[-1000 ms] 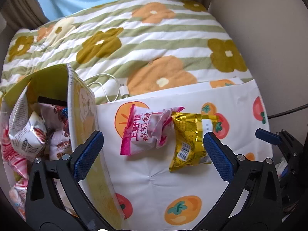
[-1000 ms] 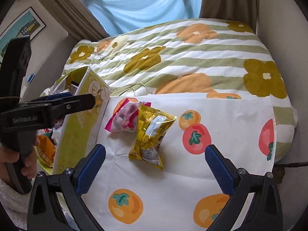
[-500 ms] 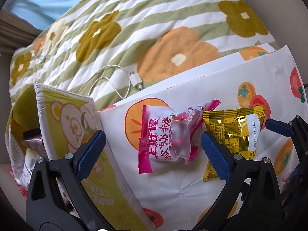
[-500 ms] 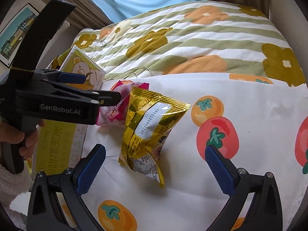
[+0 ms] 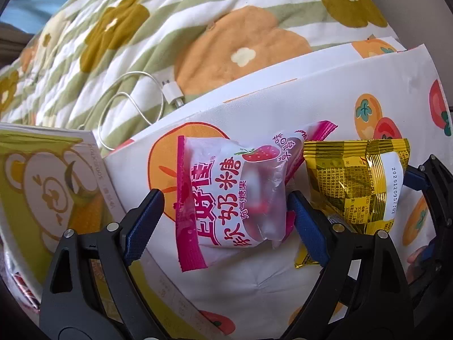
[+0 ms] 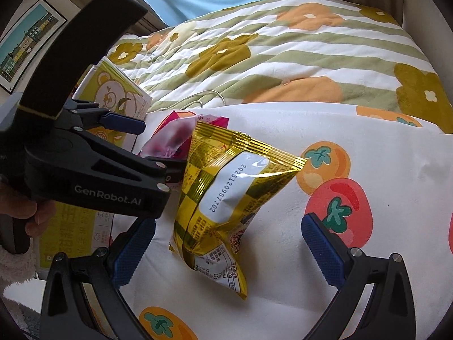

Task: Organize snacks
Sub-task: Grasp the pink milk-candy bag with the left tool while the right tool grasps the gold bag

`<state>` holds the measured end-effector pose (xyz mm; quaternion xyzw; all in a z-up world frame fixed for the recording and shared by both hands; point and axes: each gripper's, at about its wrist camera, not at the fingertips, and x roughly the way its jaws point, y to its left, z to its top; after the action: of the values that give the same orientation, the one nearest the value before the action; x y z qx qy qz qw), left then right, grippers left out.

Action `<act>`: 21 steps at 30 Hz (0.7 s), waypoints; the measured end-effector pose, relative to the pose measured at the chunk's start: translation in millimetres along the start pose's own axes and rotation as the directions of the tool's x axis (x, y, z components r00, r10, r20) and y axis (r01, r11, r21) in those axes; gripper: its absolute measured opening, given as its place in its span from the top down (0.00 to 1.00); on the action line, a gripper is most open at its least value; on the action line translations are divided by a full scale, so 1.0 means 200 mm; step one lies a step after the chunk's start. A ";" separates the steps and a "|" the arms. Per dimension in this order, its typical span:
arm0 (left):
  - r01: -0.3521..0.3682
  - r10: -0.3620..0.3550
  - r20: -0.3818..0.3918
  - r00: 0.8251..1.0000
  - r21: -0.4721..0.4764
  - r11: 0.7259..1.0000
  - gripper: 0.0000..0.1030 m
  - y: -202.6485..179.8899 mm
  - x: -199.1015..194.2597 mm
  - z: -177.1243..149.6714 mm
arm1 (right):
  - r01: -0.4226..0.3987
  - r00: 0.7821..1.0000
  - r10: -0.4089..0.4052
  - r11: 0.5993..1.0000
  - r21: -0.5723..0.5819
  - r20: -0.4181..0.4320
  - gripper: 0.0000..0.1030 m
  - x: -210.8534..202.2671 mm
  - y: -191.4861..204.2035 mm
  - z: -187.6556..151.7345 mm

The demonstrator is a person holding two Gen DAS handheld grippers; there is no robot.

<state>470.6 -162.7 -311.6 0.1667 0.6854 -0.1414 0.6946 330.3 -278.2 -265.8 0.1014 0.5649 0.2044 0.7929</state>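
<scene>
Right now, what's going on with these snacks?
A person holds a gripper in each hand over a fruit-print sheet. The left gripper is open around the pink candy bag; the right gripper is open around the gold packet. Neither is gripped yet. The yellow box stands beside them.

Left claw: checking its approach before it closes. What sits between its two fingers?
In the left wrist view, the pink candy bag lies between the open left claw's fingers; nothing else intrudes.
</scene>
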 end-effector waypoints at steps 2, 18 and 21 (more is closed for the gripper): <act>0.049 -0.049 -0.011 0.999 -0.021 0.999 0.27 0.01 0.02 0.00 | 0.000 1.000 0.000 1.000 0.000 -0.002 0.00 0.01 0.00 0.00; 0.041 -0.041 0.073 0.997 0.003 0.999 0.56 -0.03 -0.06 -0.04 | 0.022 1.000 -0.022 1.000 -0.006 0.005 0.17 0.05 0.02 0.02; 0.034 -0.034 0.080 0.996 -0.002 0.999 0.56 -0.03 -0.07 -0.05 | 0.048 0.999 -0.047 0.999 -0.027 0.018 0.29 0.05 0.04 0.02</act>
<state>458.0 -163.9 -297.7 0.1479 0.6602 -0.1587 0.7191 335.0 -266.7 -270.2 0.0790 0.5574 0.1923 0.8038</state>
